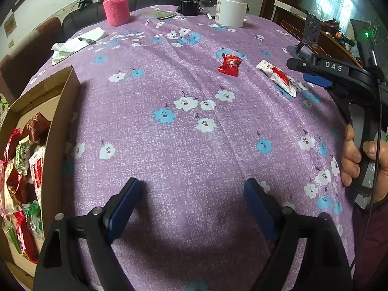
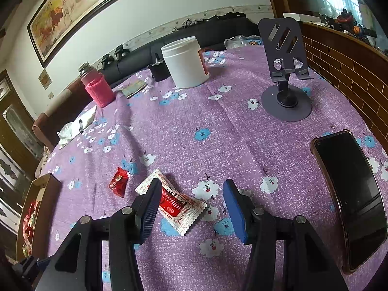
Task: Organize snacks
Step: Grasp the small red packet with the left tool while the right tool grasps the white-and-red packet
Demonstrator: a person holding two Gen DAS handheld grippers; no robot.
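Note:
A white and red snack packet [image 2: 175, 206] lies flat on the purple flowered tablecloth, also in the left wrist view [image 1: 277, 77]. A small red candy [image 2: 118, 181] lies just left of it, also in the left wrist view [image 1: 229, 64]. My right gripper [image 2: 192, 208] is open, low over the cloth, its left finger over the packet's left part. A cardboard box [image 1: 61, 111] at the left table edge holds several wrapped snacks [image 1: 21, 169]. My left gripper [image 1: 191, 208] is open and empty above bare cloth, right of the box.
A white jar [image 2: 185, 61], a pink sleeved bottle [image 2: 97, 87], a dark cup [image 1: 190, 7] and tissues with a pen [image 2: 77, 125] stand at the far side. A grey phone stand [image 2: 286, 72] and a dark phone [image 2: 351, 198] sit at the right.

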